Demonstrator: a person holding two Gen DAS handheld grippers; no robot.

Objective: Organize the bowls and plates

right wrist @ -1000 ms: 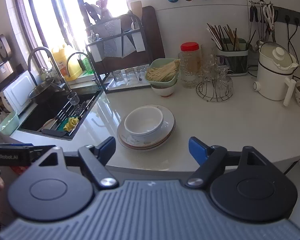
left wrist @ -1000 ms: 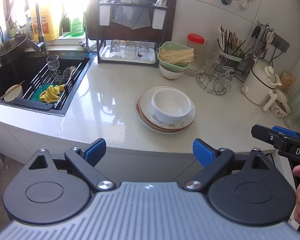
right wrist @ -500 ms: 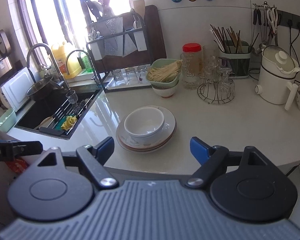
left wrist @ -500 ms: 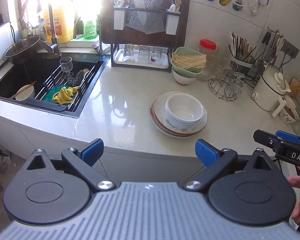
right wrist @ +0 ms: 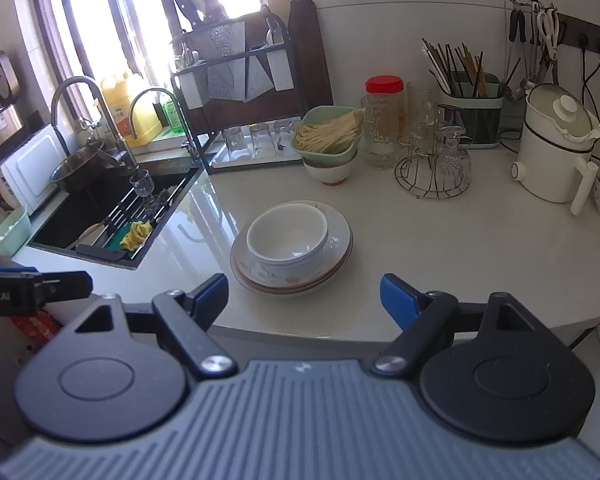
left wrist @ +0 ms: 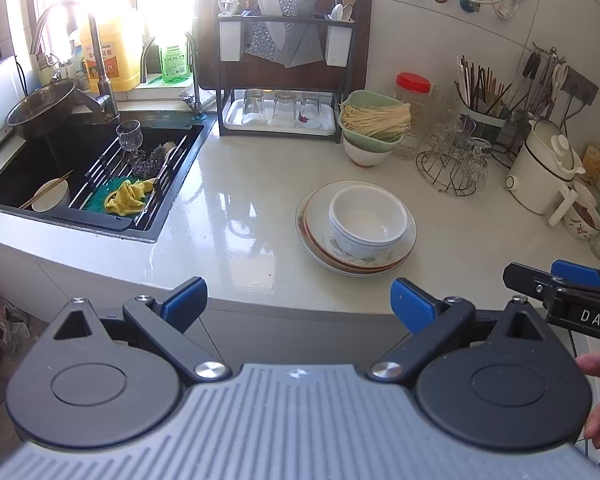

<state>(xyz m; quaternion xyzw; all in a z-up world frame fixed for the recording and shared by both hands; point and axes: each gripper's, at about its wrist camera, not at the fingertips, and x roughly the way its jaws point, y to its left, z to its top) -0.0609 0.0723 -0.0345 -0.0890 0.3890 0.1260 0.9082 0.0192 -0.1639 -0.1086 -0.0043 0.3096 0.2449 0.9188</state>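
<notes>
White bowls (left wrist: 367, 221) are nested on a stack of plates (left wrist: 320, 245) on the pale counter; the bowls (right wrist: 287, 237) and plates (right wrist: 340, 256) also show in the right wrist view. My left gripper (left wrist: 298, 299) is open and empty, held off the counter's front edge, short of the stack. My right gripper (right wrist: 304, 296) is open and empty, also in front of the counter edge. It shows at the right edge of the left wrist view (left wrist: 556, 280).
A black sink (left wrist: 80, 160) with a bowl, glass and yellow cloth lies at the left. A dish rack (left wrist: 284, 80) with glasses stands at the back. A green colander on a bowl (left wrist: 374, 132), a wire glass stand (left wrist: 452, 168) and a white kettle (left wrist: 540, 168) stand behind the stack.
Both grippers have moved slightly closer to the counter and risen a little; the plate stack sits lower and larger in view. Both stay open.
</notes>
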